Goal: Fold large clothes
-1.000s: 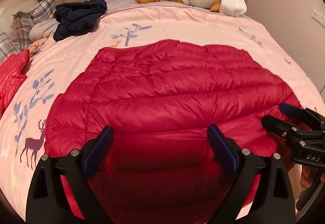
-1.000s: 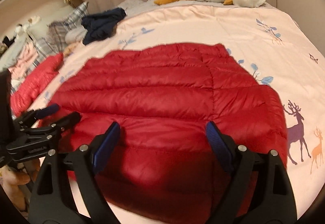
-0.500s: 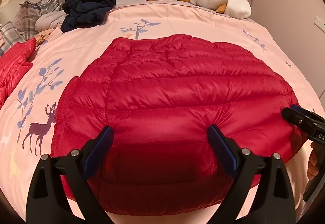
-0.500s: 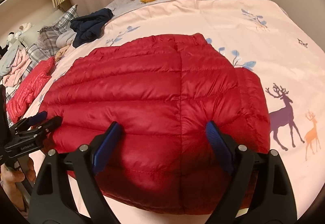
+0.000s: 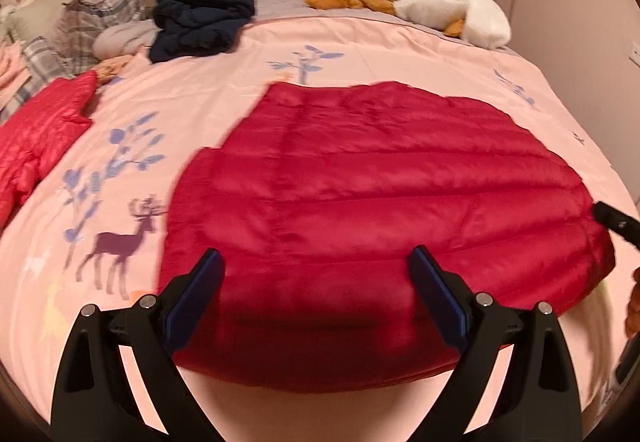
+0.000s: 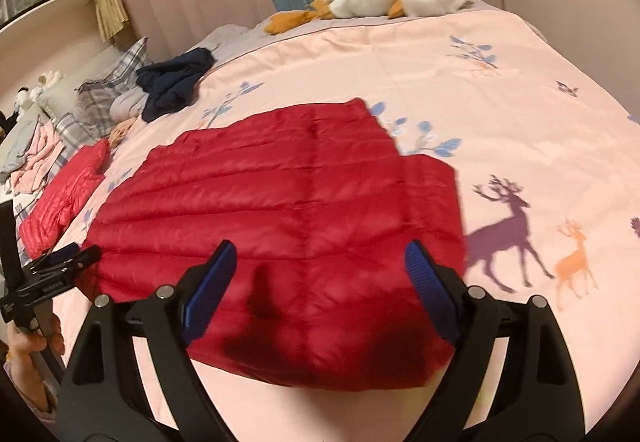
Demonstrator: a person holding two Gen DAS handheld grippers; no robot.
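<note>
Both tongs stand wide and hold nothing: my left tongs hang over the near hem of the jacket, and my right tongs do the same over the hem further along. From the right view I can also see the left tongs at 9 o'clock, just beside the jacket's left edge, though whether they touch it I cannot tell. The jacket is a red quilted puffer lying flat on the bed, already looking narrowed, with its sleeves not visible. It lies straight ahead of both tongs, toward 12 o'clock, its long axis running away from me toward the plush, with the quilt lines crossing from 9 to 3. I judge the next move to be a fold along that axis, near hem carried to the far end, so each pair must take a corner: the left corner sits at 9 o'clock of my left tongs, the right corner at 3 o'clock of my right ones, and each is nearest its own side. Puffy, slick fabric may slip, so I would bite deep. A navy garment and a second red jacket lie well apart at 10 o'clock.
</note>
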